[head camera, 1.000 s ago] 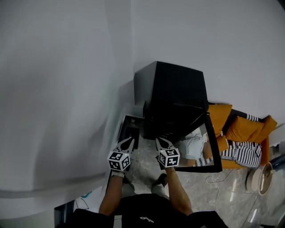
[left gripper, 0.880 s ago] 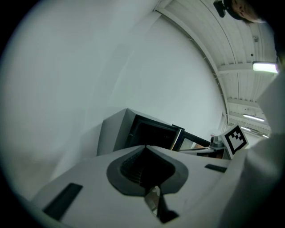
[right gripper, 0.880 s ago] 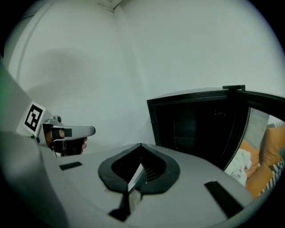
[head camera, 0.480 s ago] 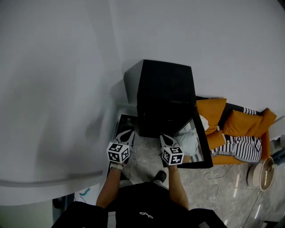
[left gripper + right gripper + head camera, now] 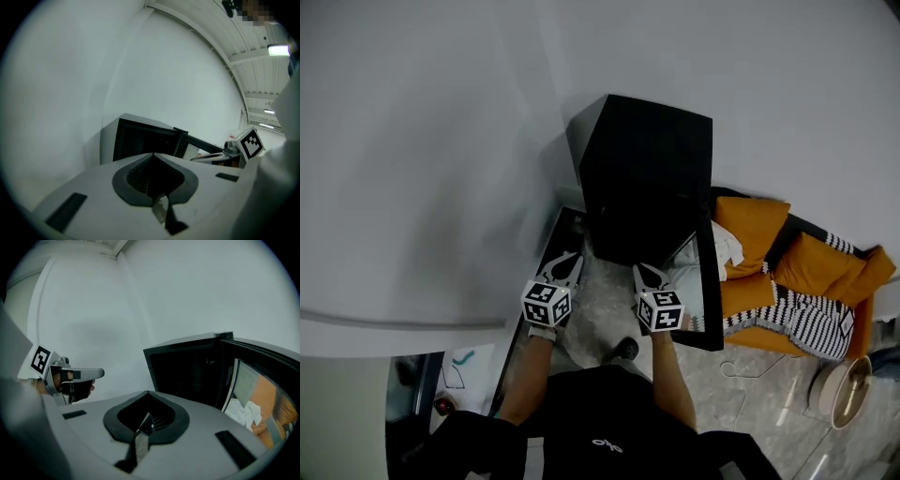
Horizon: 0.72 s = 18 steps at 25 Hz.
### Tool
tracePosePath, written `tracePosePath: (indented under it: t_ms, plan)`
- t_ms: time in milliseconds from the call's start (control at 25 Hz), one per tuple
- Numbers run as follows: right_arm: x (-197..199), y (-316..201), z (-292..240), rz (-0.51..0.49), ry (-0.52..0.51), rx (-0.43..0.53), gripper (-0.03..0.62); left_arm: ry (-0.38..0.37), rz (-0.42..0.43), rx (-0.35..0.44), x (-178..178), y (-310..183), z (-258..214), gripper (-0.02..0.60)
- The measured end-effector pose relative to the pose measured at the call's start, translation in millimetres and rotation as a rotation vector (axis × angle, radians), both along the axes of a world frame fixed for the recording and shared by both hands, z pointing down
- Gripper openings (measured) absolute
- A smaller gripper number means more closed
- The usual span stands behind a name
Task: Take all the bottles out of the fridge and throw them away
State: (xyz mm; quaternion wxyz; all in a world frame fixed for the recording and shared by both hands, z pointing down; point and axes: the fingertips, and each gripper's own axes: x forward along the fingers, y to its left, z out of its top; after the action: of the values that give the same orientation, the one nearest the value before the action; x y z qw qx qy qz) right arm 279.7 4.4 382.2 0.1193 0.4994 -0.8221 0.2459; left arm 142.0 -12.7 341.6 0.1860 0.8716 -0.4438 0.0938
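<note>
My left gripper (image 5: 565,266) and right gripper (image 5: 647,276) are both pinched shut with nothing in them, side by side just in front of the black fridge (image 5: 647,178). It stands against the white wall (image 5: 441,141), door (image 5: 713,281) open on my right; the inside is too dark to make out bottles

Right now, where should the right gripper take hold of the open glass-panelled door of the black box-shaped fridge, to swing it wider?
Probably the frame at the free edge of the glass-panelled door, nearest you, approached from its inner side. It hinges on the black box-shaped fridge, so this edge swings easiest. The right gripper, now shut, must open first.
</note>
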Motion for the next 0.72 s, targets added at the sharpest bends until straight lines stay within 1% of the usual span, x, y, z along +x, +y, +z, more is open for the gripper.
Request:
tracePosePath:
  t_ms: [120,280,480,720]
  plan:
    - [1.8,8.5,2.5,-0.049,-0.008,-0.015,0.009,-0.002,-0.044,-0.005,4.3,16.0,0.4,0.003]
    - [-0.2,15.6,-0.9,-0.079,-0.009,-0.017,0.009,-0.007,-0.063,0.010,1.0,30.2,-8.0,0.003]
    - [-15.5,33.8,-10.4,-0.089,-0.003,0.005,0.009,0.005,-0.099,0.033,-28.6,48.7,-18.3,0.003]
    - [-49.6,72.1,-19.4,-0.092,0.017,0.023,0.009,0.013,-0.099,0.048,-68.4,89.3,-22.0,0.003]
